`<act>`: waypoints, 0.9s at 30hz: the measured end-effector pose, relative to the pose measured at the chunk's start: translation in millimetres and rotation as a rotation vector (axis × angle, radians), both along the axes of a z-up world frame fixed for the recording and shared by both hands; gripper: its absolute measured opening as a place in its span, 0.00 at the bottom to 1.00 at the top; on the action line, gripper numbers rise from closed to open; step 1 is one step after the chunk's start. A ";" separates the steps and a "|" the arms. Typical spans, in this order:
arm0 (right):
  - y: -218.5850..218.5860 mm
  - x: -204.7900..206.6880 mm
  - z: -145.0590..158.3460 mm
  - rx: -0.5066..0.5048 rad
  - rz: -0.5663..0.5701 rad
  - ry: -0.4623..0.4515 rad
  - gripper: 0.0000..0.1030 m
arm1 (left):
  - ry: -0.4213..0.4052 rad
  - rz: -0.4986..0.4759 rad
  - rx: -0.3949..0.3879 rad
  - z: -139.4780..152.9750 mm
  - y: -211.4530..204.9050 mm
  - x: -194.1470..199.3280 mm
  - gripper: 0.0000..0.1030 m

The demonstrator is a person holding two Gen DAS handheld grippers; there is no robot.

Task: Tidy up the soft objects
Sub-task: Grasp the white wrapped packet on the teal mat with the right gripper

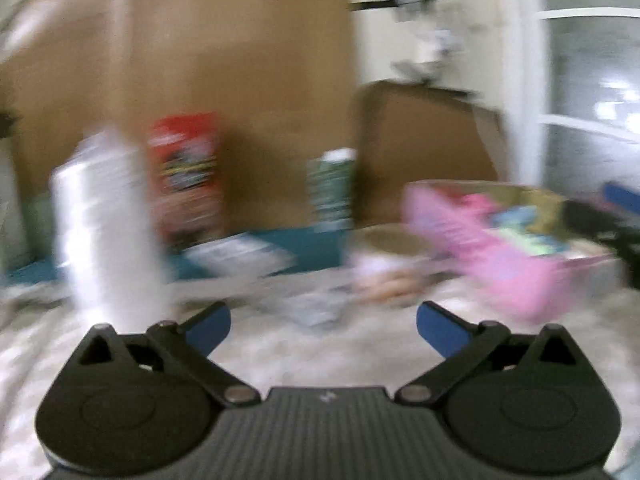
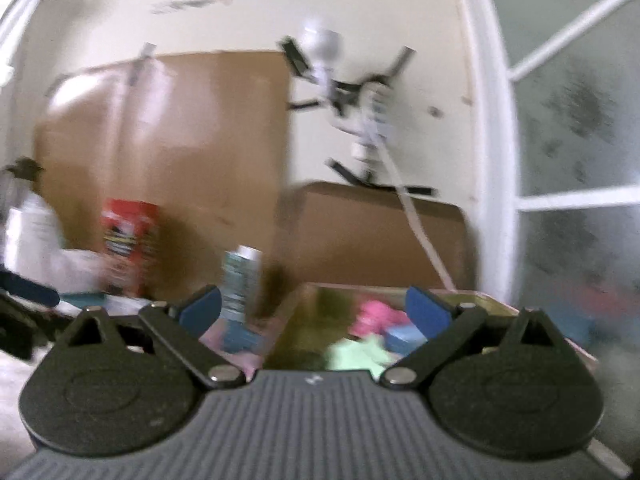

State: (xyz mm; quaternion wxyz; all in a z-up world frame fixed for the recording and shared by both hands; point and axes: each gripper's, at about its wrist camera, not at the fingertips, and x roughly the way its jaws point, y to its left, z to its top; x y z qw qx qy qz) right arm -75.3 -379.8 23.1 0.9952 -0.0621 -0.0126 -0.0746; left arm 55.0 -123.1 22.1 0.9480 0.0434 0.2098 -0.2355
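Both views are motion-blurred. My left gripper (image 1: 323, 326) is open and empty above a pale patterned surface. Ahead on the right stands a pink box (image 1: 500, 256) holding soft coloured pieces (image 1: 520, 224). A small pale soft object (image 1: 384, 276) lies in front of the box. My right gripper (image 2: 313, 310) is open and empty, just before the same open box (image 2: 472, 298). Inside it lie a pink soft piece (image 2: 376, 314), a light green one (image 2: 356, 354) and a blue one (image 2: 400, 336).
A white bottle (image 1: 104, 232), a red carton (image 1: 186, 176) and a green can (image 1: 332, 188) stand along a teal strip before tall cardboard panels (image 1: 240, 80). A brown cardboard box (image 2: 372, 236) stands behind the pink box. A glass door (image 2: 580, 160) is on the right.
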 end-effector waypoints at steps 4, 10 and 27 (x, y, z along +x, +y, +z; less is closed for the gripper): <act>42.7 27.9 7.3 -0.063 0.147 0.095 0.97 | -0.002 0.162 0.044 -11.1 43.9 11.5 1.00; 102.5 108.1 10.8 -0.118 0.295 0.310 0.81 | 0.028 0.224 -0.081 -16.4 80.7 16.8 1.00; 159.2 301.4 -33.2 0.001 0.137 0.773 0.86 | 0.025 0.192 -0.248 -18.4 102.6 15.3 1.00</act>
